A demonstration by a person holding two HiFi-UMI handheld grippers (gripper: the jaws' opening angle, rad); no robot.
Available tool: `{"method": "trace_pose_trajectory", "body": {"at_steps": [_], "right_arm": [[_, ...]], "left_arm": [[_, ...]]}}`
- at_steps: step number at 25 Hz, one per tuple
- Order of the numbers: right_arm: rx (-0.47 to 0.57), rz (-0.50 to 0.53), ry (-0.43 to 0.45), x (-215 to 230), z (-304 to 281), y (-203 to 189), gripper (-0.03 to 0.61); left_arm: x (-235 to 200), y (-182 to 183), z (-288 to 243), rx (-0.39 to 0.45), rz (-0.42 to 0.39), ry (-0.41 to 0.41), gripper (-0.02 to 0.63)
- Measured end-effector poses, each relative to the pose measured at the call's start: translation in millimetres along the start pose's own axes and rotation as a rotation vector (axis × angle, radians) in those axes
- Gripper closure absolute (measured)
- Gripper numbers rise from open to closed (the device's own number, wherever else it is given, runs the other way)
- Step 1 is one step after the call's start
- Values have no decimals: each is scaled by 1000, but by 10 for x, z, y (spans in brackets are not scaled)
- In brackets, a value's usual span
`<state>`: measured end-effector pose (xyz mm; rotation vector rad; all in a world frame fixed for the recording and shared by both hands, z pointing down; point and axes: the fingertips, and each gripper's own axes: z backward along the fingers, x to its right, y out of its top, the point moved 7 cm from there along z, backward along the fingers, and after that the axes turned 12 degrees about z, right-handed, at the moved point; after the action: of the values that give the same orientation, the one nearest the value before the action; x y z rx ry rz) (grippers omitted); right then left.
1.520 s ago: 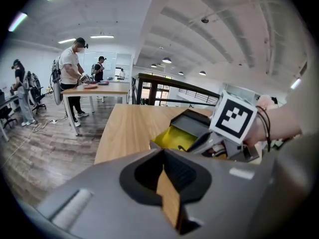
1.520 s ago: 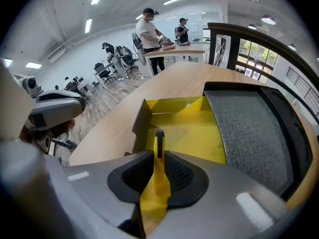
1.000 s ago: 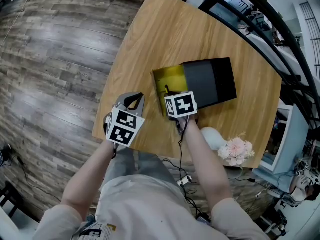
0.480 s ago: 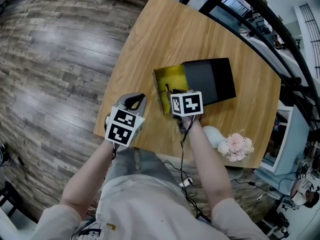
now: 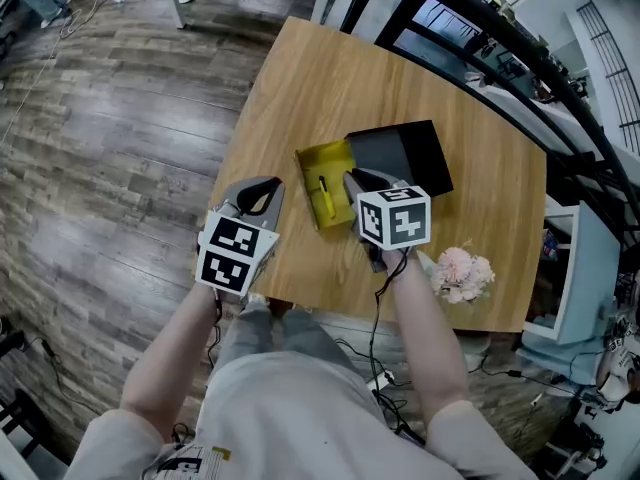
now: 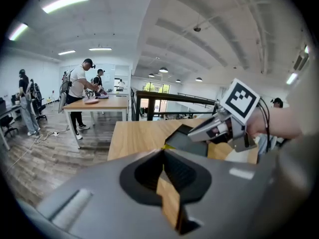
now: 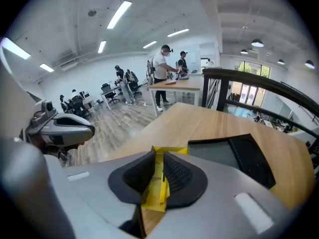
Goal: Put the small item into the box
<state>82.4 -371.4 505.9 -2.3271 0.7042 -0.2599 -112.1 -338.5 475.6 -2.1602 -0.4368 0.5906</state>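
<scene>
Left gripper (image 5: 266, 192): parked off the left side of the yellow box tray (image 5: 338, 158), over the table's near edge. Jaws closed together, nothing in them.

Right gripper (image 5: 353, 177): now off the tray's right side. It has drawn back from over the tray's near end, where it sat half a second ago. Jaws a narrow slit apart and empty, with only tray yellow showing through.

Small dark item (image 5: 323, 189): lying inside the tray, left of centre, free of both tools.

Black sleeve (image 5: 402, 154): butted against the tray's right side.

Wooden table (image 5: 320, 78): runs on beyond the tray.

Reading: the drop-off looks done and the item is in the box. Possibly only closing the tray remains.
</scene>
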Motion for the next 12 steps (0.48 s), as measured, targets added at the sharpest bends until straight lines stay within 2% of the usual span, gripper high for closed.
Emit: {"method": "trace_pose_trajectory", "body": {"at_steps": [5,10,12], "right_arm": [[181,27,-18,-143,614,325,534],[366,33,-41,-258,1322,520,538],[426,35,-62,-305,1596,568,538]], "left_arm": [[194,365,375,100,-39,-15,611],[482,646,773,205,-158,14,611],[570,724,936,240,-179,11,611]]}}
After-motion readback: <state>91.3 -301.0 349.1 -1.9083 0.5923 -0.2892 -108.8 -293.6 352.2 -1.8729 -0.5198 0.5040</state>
